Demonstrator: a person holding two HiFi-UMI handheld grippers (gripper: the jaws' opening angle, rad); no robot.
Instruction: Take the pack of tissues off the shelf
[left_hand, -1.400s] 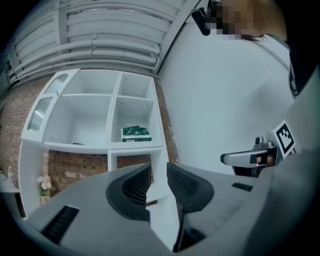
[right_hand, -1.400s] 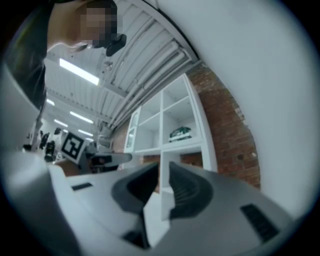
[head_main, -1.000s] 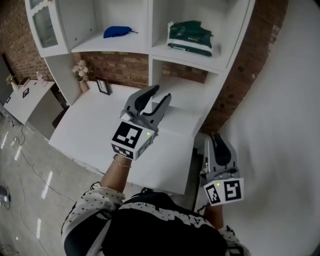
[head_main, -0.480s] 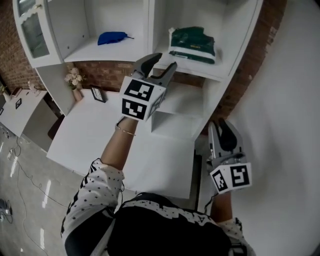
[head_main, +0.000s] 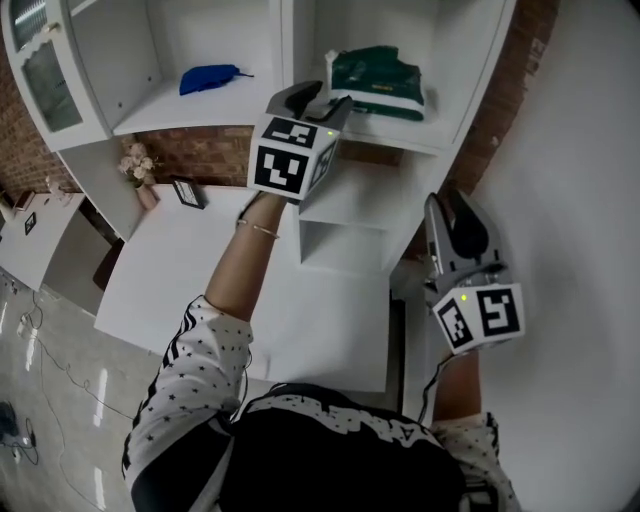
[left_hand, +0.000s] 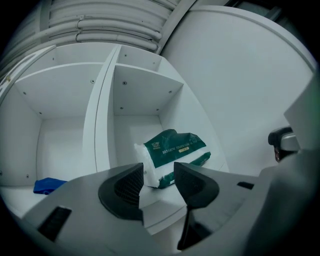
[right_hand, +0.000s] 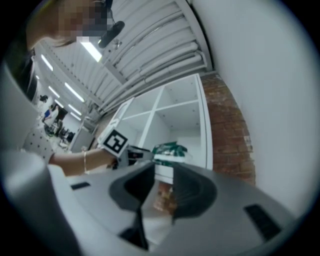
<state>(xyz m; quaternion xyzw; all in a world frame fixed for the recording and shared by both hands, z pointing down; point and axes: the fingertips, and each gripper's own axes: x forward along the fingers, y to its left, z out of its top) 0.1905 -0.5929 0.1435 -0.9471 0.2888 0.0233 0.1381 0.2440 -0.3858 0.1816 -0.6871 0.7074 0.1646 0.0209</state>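
Note:
A green and white pack of tissues (head_main: 375, 80) lies in the upper right compartment of the white shelf (head_main: 285, 60). My left gripper (head_main: 318, 100) is raised to that compartment's front edge, just short of the pack. Its jaws are opening and hold nothing. In the left gripper view the pack (left_hand: 175, 154) lies beyond the gripper (left_hand: 157, 181), apart from the pads. My right gripper (head_main: 455, 212) hangs lower at the right, by the wall, its jaws opening and empty. The right gripper view has the pack (right_hand: 169, 149) far ahead of the gripper (right_hand: 162, 187).
A blue object (head_main: 208, 78) lies in the upper left compartment. Below are a white table (head_main: 200, 290) with a small picture frame (head_main: 186, 192) and a vase of flowers (head_main: 135, 165). A glass-door cabinet (head_main: 40, 70) stands left; a brick wall (head_main: 510, 90) is right.
My left gripper rose from above the table to the shelf's front edge by the tissue pack, its jaws spreading. The right gripper lifted slightly and its jaws spread too.

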